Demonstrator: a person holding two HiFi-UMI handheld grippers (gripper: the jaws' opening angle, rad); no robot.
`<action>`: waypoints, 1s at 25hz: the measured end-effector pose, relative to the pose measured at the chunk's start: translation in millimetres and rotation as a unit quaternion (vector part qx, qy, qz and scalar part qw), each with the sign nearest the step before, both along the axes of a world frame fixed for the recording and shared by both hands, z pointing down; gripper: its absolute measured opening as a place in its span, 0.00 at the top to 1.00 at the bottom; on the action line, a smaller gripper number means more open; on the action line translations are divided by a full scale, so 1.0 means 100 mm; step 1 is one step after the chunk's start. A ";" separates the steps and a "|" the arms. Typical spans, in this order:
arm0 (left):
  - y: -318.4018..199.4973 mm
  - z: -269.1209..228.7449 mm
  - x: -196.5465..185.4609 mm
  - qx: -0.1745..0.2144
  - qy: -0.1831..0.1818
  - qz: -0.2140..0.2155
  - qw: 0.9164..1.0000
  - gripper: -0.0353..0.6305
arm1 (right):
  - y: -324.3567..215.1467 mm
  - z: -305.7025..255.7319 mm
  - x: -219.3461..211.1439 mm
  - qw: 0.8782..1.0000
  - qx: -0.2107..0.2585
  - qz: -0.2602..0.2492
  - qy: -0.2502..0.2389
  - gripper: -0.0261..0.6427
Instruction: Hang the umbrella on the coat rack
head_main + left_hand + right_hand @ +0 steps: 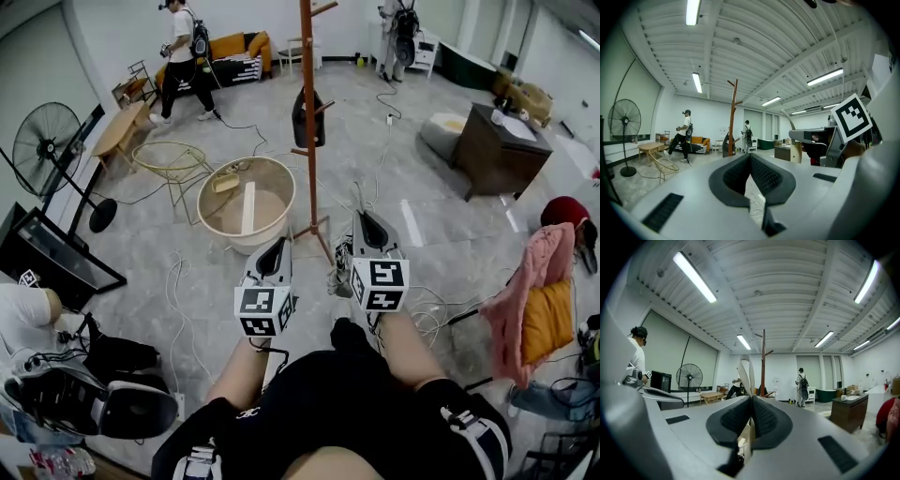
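Note:
The wooden coat rack (308,141) stands on the floor ahead of me, also in the left gripper view (734,117) and the right gripper view (763,362). A dark folded thing (307,118), which may be the umbrella, hangs from a low peg on it. My left gripper (275,247) is held over my lap with its jaws shut and nothing between them (750,157). My right gripper (364,218) is beside it, shut (751,399) on a pale flat strap loop (745,369) that sticks up past the jaws. What the loop belongs to is hidden.
A round beige tub (246,202) and a wire chair (172,160) sit left of the rack. A standing fan (47,142) is at the far left, a brown cabinet (497,150) at the right, pink clothing (530,286) nearer. Cables cross the floor. People (185,58) walk at the back.

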State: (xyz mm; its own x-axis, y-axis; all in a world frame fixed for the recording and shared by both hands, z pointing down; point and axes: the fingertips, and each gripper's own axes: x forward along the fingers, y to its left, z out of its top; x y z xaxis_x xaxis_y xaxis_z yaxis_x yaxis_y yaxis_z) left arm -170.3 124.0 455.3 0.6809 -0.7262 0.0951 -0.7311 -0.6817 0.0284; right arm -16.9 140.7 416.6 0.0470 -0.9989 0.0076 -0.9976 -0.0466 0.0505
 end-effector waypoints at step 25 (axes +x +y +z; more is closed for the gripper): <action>-3.36 -0.30 1.43 0.028 -0.012 -0.047 0.998 0.92 | -3.32 -0.34 1.43 0.999 0.035 -0.023 0.012 0.94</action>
State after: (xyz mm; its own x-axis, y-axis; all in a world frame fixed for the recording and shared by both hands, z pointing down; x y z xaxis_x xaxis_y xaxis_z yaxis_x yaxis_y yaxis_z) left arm -27.4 -212.1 425.7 0.6076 -0.7914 0.0668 -0.7919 -0.6101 -0.0262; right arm 126.2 -191.0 382.6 0.0010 -0.9981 -0.0624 -0.9973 -0.0056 0.0726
